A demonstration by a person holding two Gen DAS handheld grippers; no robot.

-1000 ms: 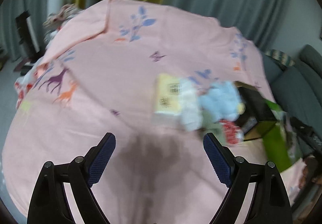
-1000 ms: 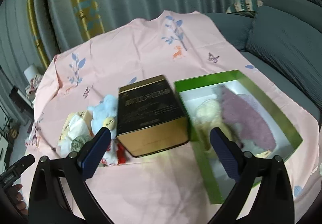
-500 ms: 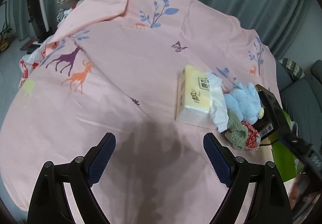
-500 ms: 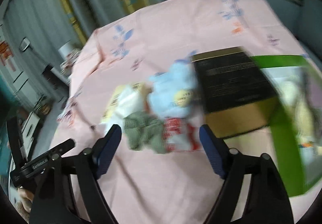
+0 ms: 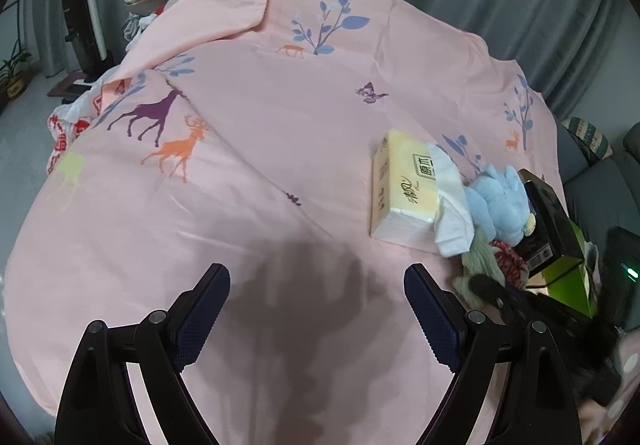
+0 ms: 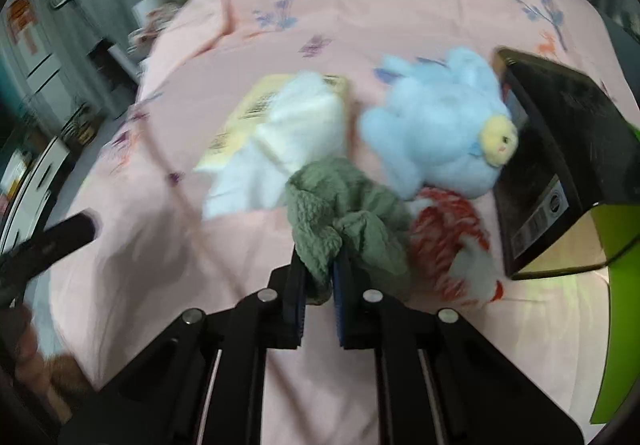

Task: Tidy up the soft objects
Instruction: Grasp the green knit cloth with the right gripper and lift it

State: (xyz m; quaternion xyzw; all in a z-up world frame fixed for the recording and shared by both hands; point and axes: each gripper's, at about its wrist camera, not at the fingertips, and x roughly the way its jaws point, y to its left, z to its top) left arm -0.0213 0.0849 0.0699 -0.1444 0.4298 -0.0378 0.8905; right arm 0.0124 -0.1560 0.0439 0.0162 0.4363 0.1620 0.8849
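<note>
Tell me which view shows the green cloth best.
The right wrist view: the green cloth fills the centre, pinched by the right tongs. The left wrist view shows only a small piece at the right edge, beside the blue plush toy.

spread left tongs [image 5: 316, 309] over pink sheet [image 5: 248, 149], tissue pack [image 5: 402, 189] beside blue plush [image 5: 500, 201]

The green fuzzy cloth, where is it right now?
The green cloth sits centre in the right wrist view, pinched by the right gripper, between the white tissue and the red-and-white knit piece, in front of the blue plush toy.
</note>
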